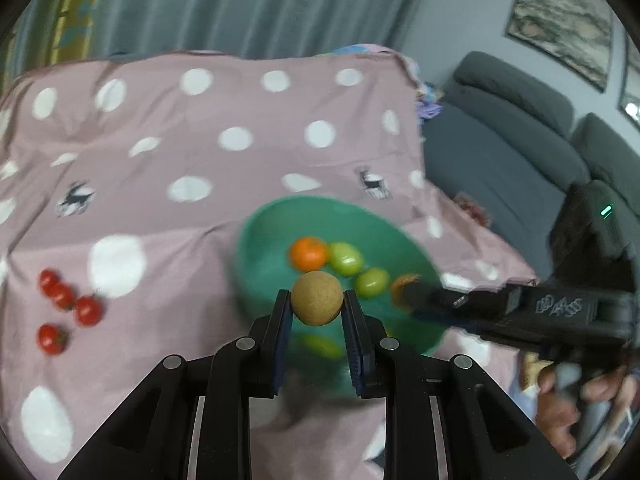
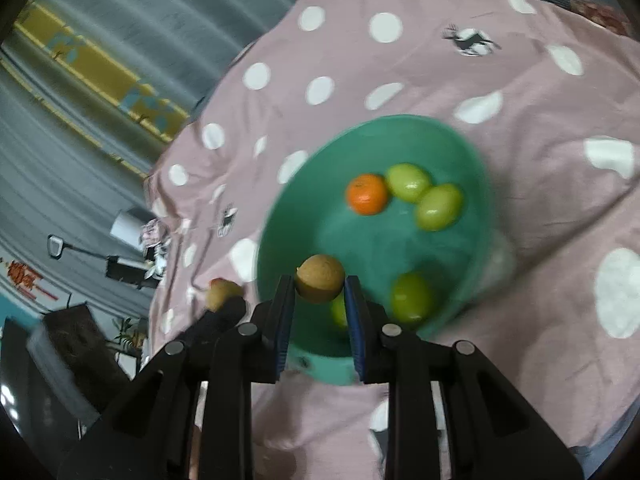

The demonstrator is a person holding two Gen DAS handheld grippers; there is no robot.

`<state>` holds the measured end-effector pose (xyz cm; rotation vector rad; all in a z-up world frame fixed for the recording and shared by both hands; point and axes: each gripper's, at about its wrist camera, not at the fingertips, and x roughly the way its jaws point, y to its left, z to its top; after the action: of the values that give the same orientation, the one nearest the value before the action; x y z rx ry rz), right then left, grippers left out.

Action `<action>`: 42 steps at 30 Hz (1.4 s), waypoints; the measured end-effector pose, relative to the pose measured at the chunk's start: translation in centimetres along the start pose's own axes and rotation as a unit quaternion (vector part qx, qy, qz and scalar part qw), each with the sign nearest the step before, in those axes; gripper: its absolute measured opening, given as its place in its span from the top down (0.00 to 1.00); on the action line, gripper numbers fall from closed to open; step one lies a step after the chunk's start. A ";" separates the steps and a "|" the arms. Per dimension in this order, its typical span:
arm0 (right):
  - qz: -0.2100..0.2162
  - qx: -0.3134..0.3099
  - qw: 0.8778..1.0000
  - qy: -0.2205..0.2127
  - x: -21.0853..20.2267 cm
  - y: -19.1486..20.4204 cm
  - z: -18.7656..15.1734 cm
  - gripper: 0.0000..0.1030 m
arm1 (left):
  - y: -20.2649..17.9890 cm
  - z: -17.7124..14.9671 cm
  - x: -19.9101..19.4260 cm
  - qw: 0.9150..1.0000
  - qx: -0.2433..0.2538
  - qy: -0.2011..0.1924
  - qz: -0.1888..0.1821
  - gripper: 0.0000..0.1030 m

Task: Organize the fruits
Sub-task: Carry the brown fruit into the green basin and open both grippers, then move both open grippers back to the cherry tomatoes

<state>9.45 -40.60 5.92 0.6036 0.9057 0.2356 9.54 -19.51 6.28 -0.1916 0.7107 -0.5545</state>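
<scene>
Both grippers are clamped on fruit: left gripper (image 1: 316,300) pinches a round tan fruit (image 1: 317,298), right gripper (image 2: 320,286) a second tan fruit (image 2: 320,278), above the green plastic bowl (image 2: 472,160) on the pink polka-dot cloth (image 1: 160,200), grey sofa (image 1: 500,152) alongside.

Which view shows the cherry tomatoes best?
The left wrist view: four red cherry tomatoes lie in the open on the pink dotted cloth, left of the green bowl. The right wrist view shows none of them.
</scene>
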 end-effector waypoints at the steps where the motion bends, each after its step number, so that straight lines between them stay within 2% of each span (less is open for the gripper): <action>1: -0.004 0.003 1.000 -0.001 -0.1 -0.5 0.2 0.75 | -0.2 0.1 0.2 1.000 -0.003 -0.001 -0.015 0.76; 2: -0.007 0.005 1.000 -0.001 -0.2 -0.9 0.2 0.75 | -0.7 0.4 0.8 0.999 -0.005 0.004 -0.038 0.76; 4: -0.017 0.006 1.000 -0.006 -0.7 -1.6 0.2 0.75 | -1.8 0.4 1.6 0.999 0.007 0.009 -0.041 0.76; 7: -0.032 0.000 0.999 -0.010 -1.2 -2.4 0.3 0.74 | -3.4 -0.3 3.4 0.999 0.047 0.018 -0.009 0.76; 10: -0.023 0.002 1.000 -0.014 -1.7 -3.1 0.3 0.75 | -4.1 -1.0 4.9 0.998 0.037 0.044 -0.021 0.76; 14: -0.026 -0.010 0.999 -0.018 -2.1 -3.1 0.4 0.75 | -4.7 -1.9 5.8 0.996 0.070 0.049 0.037 0.76; 18: -0.027 -0.017 0.999 -0.019 -2.1 -3.1 0.4 0.75 | -4.4 -2.2 5.3 0.996 0.071 0.044 0.044 0.76; 21: -0.027 -0.016 0.999 -0.018 -2.1 -3.2 0.4 0.75 | -4.3 -2.2 5.4 0.997 0.062 0.051 0.022 0.76; 24: -0.031 -0.012 0.999 -0.021 -2.1 -3.3 0.5 0.74 | -4.3 -2.2 5.3 0.996 0.065 0.055 0.034 0.74; 25: -0.030 -0.009 0.999 -0.022 -2.0 -3.3 0.5 0.73 | -4.3 -2.2 5.3 0.995 0.068 0.057 0.041 0.70; 26: -0.031 -0.007 0.999 -0.021 -1.8 -3.2 0.6 0.71 | -4.4 -2.1 5.3 0.995 0.070 0.058 0.046 0.67; 27: -0.030 -0.006 0.999 -0.020 -1.8 -3.1 0.6 0.68 | -4.5 -2.1 5.3 0.994 0.073 0.059 0.051 0.53; 28: -0.031 -0.006 0.999 -0.019 -1.8 -3.0 0.6 0.66 | -4.5 -2.0 5.4 0.994 0.073 0.061 0.058 0.36; 31: -0.033 -0.011 0.999 -0.023 -2.0 -2.3 0.5 0.54 | -4.2 -1.8 4.6 0.996 0.056 0.052 0.049 0.16; 33: -0.048 -0.018 0.998 -0.026 -2.2 -1.7 0.4 0.35 | -3.8 -1.5 3.8 0.997 0.037 0.047 0.047 0.14; 35: -0.065 -0.023 0.997 -0.035 -2.6 -1.2 0.3 0.26 | -3.4 -1.2 3.1 0.997 0.030 0.040 0.062 0.13; 36: -0.068 -0.025 0.997 -0.040 -2.8 -1.0 0.3 0.22 | -3.2 -1.1 2.7 0.996 0.027 0.036 0.075 0.13; 38: -0.060 -0.028 0.997 -0.043 -3.0 -0.6 0.3 0.22 | -2.6 -0.9 2.0 0.994 0.023 0.032 0.105 0.13; 40: -0.055 -0.036 0.997 -0.038 -3.1 -0.1 0.3 0.19 | -1.9 -0.7 1.3 0.993 0.018 0.029 0.110 0.13; 42: -0.072 -0.048 0.995 -0.041 -3.0 0.6 0.1 0.12 | -1.0 -0.6 0.4 0.994 0.001 0.025 0.107 0.10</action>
<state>7.74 -41.47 8.28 0.4544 0.8496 0.1232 8.96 -20.50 5.95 -0.0987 0.7684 -0.3561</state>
